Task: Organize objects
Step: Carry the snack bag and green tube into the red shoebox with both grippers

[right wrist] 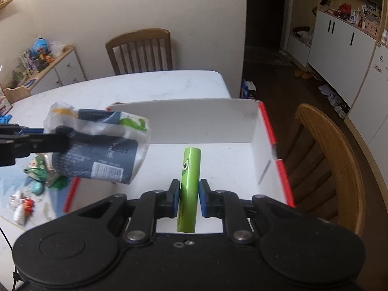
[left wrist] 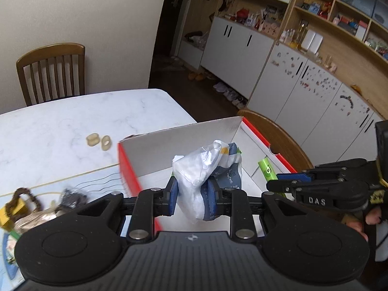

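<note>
My left gripper (left wrist: 192,194) is shut on a crumpled white and dark blue plastic packet (left wrist: 206,169), held over the open red-edged white box (left wrist: 184,143). From the right wrist view the same packet (right wrist: 97,150) hangs at the box's left wall, with the left gripper (right wrist: 61,138) reaching in from the left. My right gripper (right wrist: 189,195) is shut on a green tube (right wrist: 190,184), upright between the blue pads above the box floor (right wrist: 225,165). The left wrist view shows the green tube (left wrist: 268,171) and the right gripper (left wrist: 285,181) at the right.
Two beige rings (left wrist: 98,141) lie on the white marble table (left wrist: 72,118). Small items (left wrist: 36,206) clutter a mat at the left. More clutter (right wrist: 31,186) lies left of the box. A wooden chair (right wrist: 332,160) stands close to the box's right side, another chair (right wrist: 140,51) at the far end.
</note>
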A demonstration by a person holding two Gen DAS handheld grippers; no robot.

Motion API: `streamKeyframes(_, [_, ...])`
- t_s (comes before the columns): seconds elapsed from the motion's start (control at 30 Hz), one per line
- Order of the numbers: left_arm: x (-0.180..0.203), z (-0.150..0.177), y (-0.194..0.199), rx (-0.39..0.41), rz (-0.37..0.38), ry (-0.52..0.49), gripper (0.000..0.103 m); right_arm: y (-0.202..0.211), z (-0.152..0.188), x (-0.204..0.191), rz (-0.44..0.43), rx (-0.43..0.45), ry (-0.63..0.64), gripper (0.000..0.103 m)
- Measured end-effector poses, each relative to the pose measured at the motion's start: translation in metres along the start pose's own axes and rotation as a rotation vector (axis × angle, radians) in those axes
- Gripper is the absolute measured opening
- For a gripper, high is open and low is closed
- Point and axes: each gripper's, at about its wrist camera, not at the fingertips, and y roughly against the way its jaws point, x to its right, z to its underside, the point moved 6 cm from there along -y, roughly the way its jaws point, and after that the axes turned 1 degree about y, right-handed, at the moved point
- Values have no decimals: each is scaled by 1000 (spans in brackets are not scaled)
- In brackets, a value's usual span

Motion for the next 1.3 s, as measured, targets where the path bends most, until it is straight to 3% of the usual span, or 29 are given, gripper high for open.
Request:
streamKeyframes(0.23, [22,-11,-50,-37,-33,-30,25,-22,3,22,-9,-38,22,15])
streamKeyframes(0.73, [48,-19,-144,-132,-53,-53,25,-70,10,29,-27,-170,135,15])
streamKeyframes(1.3, [32,-9,-189,-273,-69,33,25,-111,11,33,43,-305,130,15])
